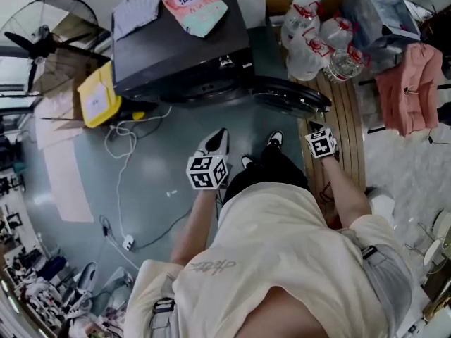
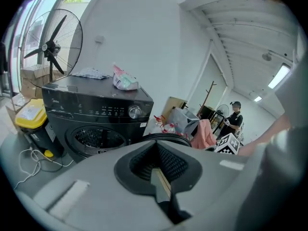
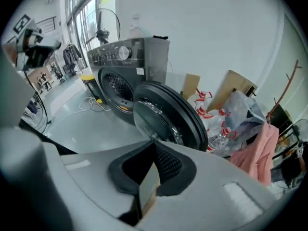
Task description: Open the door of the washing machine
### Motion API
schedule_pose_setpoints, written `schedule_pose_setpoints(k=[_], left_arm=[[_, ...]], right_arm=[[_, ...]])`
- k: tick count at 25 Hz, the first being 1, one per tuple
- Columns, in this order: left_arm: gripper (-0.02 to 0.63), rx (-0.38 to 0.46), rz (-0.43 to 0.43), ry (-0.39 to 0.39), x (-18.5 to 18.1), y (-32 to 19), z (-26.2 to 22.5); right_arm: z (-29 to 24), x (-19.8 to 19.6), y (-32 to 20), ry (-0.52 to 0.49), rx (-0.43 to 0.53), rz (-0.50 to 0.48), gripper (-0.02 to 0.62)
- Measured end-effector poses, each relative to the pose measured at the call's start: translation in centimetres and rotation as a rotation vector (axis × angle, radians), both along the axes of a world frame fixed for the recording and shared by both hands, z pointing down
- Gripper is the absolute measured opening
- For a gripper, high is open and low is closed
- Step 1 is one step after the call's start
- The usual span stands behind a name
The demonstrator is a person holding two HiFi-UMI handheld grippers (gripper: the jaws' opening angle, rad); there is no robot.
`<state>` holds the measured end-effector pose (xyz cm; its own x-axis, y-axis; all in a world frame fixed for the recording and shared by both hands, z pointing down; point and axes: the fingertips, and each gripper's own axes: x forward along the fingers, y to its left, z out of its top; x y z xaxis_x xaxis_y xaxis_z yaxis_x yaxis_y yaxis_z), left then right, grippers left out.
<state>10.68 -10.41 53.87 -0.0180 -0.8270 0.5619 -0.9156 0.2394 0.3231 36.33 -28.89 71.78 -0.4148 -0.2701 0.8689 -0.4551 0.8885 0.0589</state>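
While left gripper (image 2: 159, 163) and right gripper (image 3: 153, 166) sit closed, empty, black washing machine door (image 3: 167, 117) stands wide open

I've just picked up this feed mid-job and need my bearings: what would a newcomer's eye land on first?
The black washing machine sits at top centre of the head view, its round door swung wide open on the right. In front of it the left gripper and right gripper are both shut and empty. Bagged water bottles and a pink garment crowd the right side.
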Motion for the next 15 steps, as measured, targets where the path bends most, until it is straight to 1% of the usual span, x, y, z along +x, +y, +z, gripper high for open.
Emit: schedule_pose_setpoints(k=[3, 5, 7, 10, 13, 15], left_arm=[[0.015, 0.015, -0.016, -0.01, -0.8, 2.0, -0.4], [0.016, 0.039, -0.021, -0.005, -1.3, 2.9, -1.2], [0.016, 0.067, -0.02, -0.012, -1.7, 3.7, -2.2], [0.017, 0.104, -0.017, -0.033, -2.3, 4.3, -4.2], [0.016, 0.177, -0.017, -0.051, -3.2, 3.7, -7.6], [0.017, 0.221, -0.025, -0.072, -3.7, 3.4, -9.7]], right_arm=[[-2.9, -3.2, 2.4, -0.12, -0.046, -0.006, 0.002], [-5.2, -5.5, 4.0, -0.214, -0.094, -0.017, 0.002], [-7.7, -7.6, 5.5, -0.298, -0.121, -0.033, 0.002], [-11.9, -10.3, 7.4, -0.414, -0.103, -0.076, 0.002], [-16.7, -12.9, 8.7, -0.521, -0.051, -0.137, 0.002], [-19.6, -14.4, 9.8, -0.591, -0.049, -0.178, 0.002]])
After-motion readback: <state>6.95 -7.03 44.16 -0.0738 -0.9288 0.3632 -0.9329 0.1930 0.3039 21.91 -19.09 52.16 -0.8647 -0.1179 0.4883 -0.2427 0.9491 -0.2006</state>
